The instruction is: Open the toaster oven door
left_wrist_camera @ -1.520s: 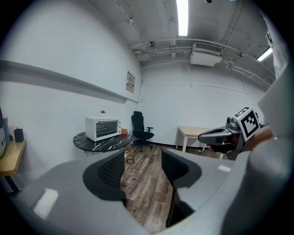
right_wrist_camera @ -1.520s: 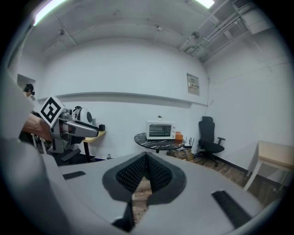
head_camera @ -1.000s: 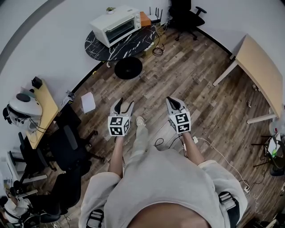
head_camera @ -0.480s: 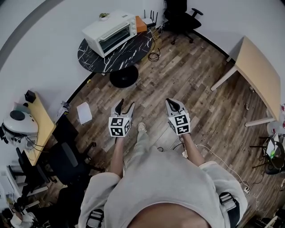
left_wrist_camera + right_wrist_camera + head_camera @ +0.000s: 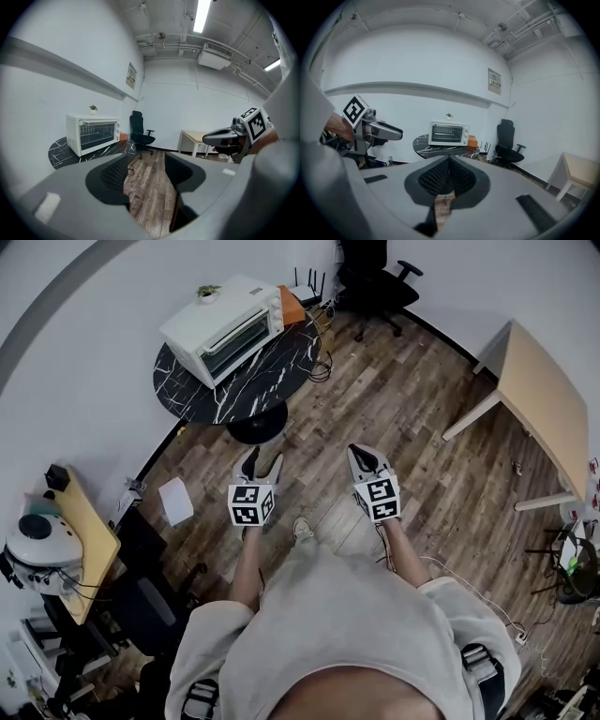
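A white toaster oven (image 5: 225, 329) with its glass door closed stands on a round black marble table (image 5: 187, 395) by the wall, well ahead of me. It also shows in the left gripper view, toaster oven (image 5: 93, 133), and in the right gripper view, toaster oven (image 5: 447, 133). My left gripper (image 5: 261, 463) is held at waist height over the wood floor, jaws apart and empty; in its own view the left gripper (image 5: 147, 161) shows floor between the jaws. My right gripper (image 5: 360, 457) is beside it with its jaws together, and the right gripper (image 5: 449, 161) holds nothing.
A black office chair (image 5: 375, 273) stands at the back, and a light wooden table (image 5: 548, 390) at the right. An orange box (image 5: 292, 306) lies behind the oven, with cables (image 5: 319, 367) on the floor by the round table. A cluttered desk (image 5: 84, 531) and chairs fill the left.
The person has walked toward the round table, so the oven and table sit nearer and lower in the head view. Both grippers keep their pose and jaw state.
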A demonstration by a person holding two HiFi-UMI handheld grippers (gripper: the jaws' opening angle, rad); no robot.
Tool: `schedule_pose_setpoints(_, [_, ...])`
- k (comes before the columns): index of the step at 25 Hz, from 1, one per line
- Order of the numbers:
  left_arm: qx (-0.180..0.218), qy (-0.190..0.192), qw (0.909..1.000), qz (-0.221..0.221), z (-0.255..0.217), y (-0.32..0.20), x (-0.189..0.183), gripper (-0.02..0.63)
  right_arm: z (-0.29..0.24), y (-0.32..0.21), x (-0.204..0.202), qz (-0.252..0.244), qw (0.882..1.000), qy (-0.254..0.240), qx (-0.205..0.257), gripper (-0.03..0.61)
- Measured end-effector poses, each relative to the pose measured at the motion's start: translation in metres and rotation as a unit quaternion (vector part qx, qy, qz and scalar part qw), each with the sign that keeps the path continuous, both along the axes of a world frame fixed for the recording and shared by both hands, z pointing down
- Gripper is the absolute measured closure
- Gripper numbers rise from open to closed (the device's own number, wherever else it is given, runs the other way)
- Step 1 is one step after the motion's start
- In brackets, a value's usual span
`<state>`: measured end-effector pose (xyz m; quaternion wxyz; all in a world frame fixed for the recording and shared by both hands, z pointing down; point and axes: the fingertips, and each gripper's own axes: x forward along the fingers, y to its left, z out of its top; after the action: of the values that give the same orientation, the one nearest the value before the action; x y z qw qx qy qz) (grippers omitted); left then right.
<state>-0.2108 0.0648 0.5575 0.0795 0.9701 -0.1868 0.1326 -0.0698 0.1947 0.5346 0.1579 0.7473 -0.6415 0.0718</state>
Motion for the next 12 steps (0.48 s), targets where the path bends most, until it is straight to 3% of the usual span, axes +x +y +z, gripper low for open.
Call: schedule_pose_setpoints(12, [-0.001, -0.001, 0.9998, 0.019, -0.002, -0.103, 0.057, 0.376, 0.002, -0.091, 0.05, 0.019, 1.0, 0.001, -0.007, 0.565])
